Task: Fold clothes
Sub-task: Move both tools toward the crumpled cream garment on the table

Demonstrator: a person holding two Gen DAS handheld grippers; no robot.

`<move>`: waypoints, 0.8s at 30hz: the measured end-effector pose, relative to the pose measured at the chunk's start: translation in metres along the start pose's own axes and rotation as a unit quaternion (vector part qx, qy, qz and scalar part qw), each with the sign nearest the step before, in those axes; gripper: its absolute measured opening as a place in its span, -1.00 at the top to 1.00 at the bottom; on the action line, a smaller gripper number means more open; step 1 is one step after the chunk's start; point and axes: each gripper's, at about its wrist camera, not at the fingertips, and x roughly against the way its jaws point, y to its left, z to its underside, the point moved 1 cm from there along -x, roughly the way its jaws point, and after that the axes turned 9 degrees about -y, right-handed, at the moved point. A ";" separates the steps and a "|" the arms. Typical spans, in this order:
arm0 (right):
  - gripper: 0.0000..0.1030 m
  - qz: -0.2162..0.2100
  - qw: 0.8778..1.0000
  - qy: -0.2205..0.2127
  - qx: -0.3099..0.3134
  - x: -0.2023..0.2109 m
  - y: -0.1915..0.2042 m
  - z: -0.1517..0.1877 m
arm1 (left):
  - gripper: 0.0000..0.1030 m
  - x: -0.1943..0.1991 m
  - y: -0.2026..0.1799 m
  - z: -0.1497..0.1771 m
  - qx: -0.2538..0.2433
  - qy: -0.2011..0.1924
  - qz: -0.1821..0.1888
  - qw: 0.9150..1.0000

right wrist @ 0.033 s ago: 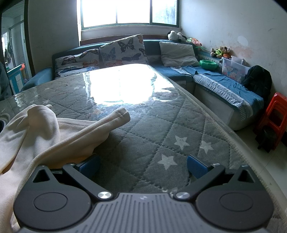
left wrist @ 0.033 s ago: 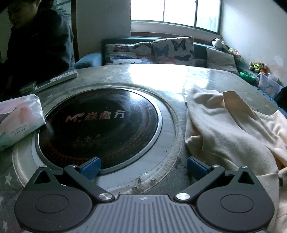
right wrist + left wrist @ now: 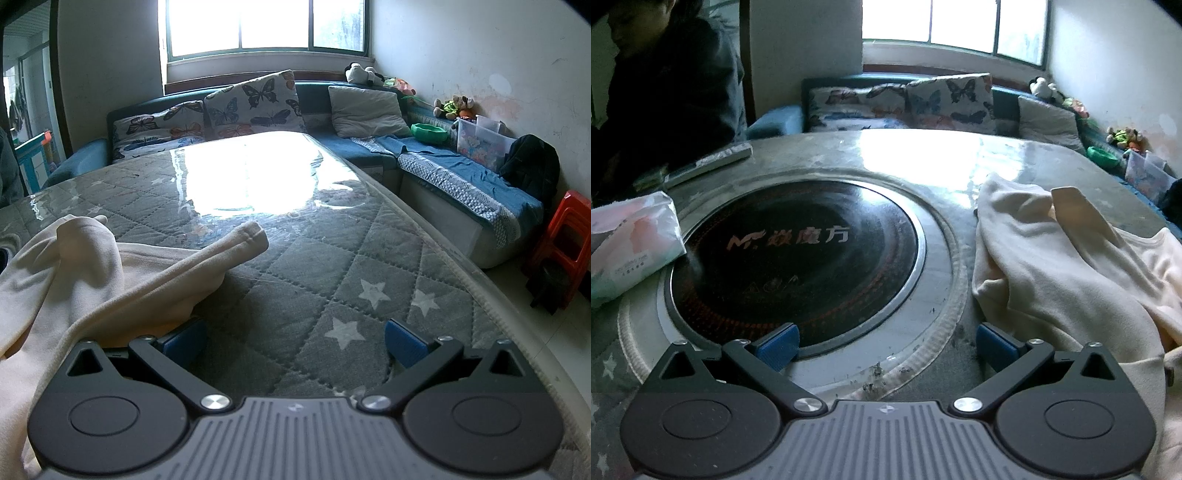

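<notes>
The left gripper [image 3: 885, 341] and right gripper [image 3: 294, 339] are wide open, holding nothing, beside the crumpled shirt [image 3: 1071, 266].

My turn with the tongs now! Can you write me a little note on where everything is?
Left tongs: open, empty, over the black round cooktop.
Right tongs: open, empty, over the grey star-quilted table cover.
The cream garment lies crumpled between them, one sleeve stretched out on the table.
Done: nothing folded yet.
Left: spread it flat, fold it. Mind the tissue pack beside the cooktop.
</notes>
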 end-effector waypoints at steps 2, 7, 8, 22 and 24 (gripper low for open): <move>-1.00 -0.008 1.000 0.000 0.006 0.002 -0.004 -0.003 | -1.00 0.003 0.003 0.001 0.004 0.008 0.006 1.000; -1.00 -0.020 1.000 0.006 0.021 0.010 -0.018 -0.008 | -1.00 0.000 -0.003 -0.004 0.007 0.059 -0.009 0.998; -1.00 -0.017 1.000 0.004 0.026 0.012 -0.019 -0.007 | -1.00 0.000 -0.004 -0.005 0.012 0.065 -0.012 0.998; -1.00 -0.027 0.999 -0.010 0.040 0.064 -0.047 0.005 | -1.00 0.027 -0.031 -0.015 -0.017 0.052 -0.040 0.998; -1.00 -0.031 0.999 -0.013 0.042 0.072 -0.050 0.006 | -1.00 0.031 -0.034 -0.017 -0.019 0.049 -0.039 0.998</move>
